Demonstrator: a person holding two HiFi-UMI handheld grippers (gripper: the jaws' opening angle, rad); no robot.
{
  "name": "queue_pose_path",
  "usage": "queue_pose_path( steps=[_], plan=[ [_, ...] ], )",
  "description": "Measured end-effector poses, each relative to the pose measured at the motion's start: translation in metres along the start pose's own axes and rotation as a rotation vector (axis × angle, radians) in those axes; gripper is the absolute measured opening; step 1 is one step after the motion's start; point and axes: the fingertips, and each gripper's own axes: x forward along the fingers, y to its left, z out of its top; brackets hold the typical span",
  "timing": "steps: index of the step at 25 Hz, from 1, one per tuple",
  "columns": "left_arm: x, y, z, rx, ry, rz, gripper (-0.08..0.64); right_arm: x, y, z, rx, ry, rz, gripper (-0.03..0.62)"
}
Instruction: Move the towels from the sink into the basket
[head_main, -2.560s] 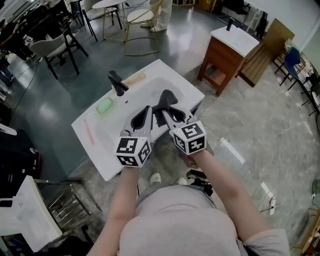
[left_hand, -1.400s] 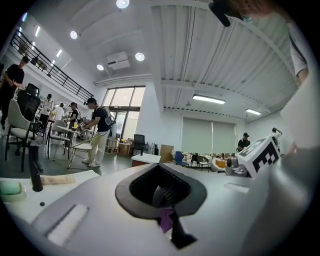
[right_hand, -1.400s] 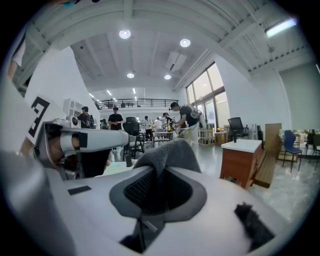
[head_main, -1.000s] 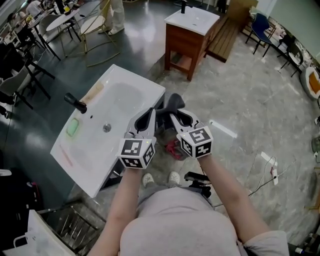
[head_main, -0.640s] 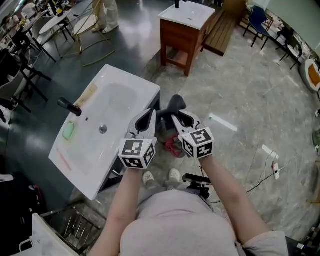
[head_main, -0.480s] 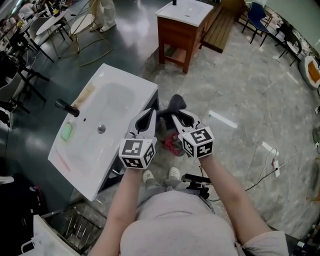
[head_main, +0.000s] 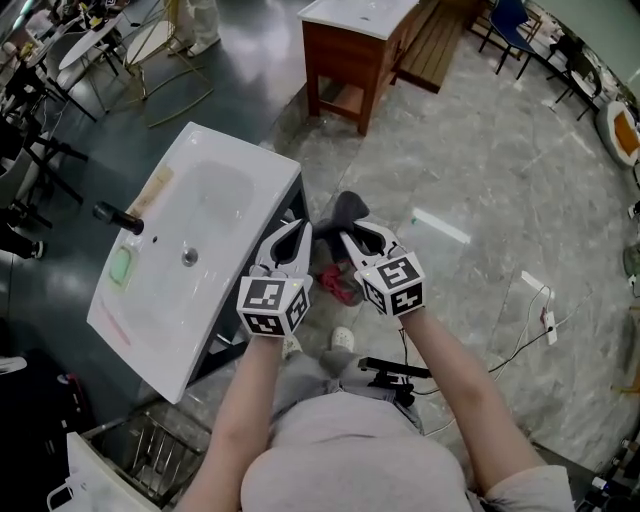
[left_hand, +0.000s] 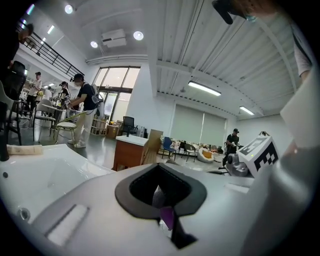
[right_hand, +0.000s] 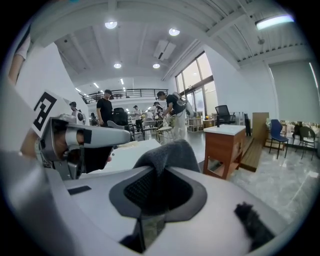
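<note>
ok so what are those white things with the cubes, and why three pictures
A person holds a two-jaw gripper in each hand; the marker cubes are part of them. One picture comes from a camera on the person's head, looking down. The other two come from cameras riding on the left gripper and right gripper. At the left stands a white sink with a black tap and green soap. The right gripper is clamped on a dark grey towel, held beside the sink; the left seems to pinch it too.

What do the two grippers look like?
The left gripper and right gripper are smooth, light-grey, dark-rimmed shells. Each carries a white cube printed with black square markers. The person wears a pale short-sleeved shirt.
</note>
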Motion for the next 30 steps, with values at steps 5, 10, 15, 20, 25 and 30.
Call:
queue_pose_path(
  steps=[5,10,15,20,25,30],
  plan=[
    [0.009,-0.010,-0.014,-0.004,0.028,-0.014,0.006,-0.001,-0.008,-0.023,0.008,0.048,0.000,0.060],
    [0.010,-0.012,-0.039,-0.037,0.062,-0.016,0.006,0.000,-0.008,-0.055,0.011,0.112,0.004,0.060],
    [0.015,-0.016,-0.058,-0.047,0.094,-0.033,0.006,0.005,-0.010,-0.086,0.016,0.177,0.003,0.061],
    [0.020,-0.016,-0.074,-0.058,0.120,-0.047,0.006,0.011,-0.013,-0.113,0.028,0.235,-0.001,0.061],
    [0.022,-0.011,-0.097,-0.067,0.154,-0.047,0.006,0.016,-0.013,-0.138,0.040,0.278,0.002,0.060],
    [0.026,-0.007,-0.118,-0.071,0.189,-0.045,0.006,0.023,-0.022,-0.161,0.051,0.323,-0.020,0.061]
  ],
)
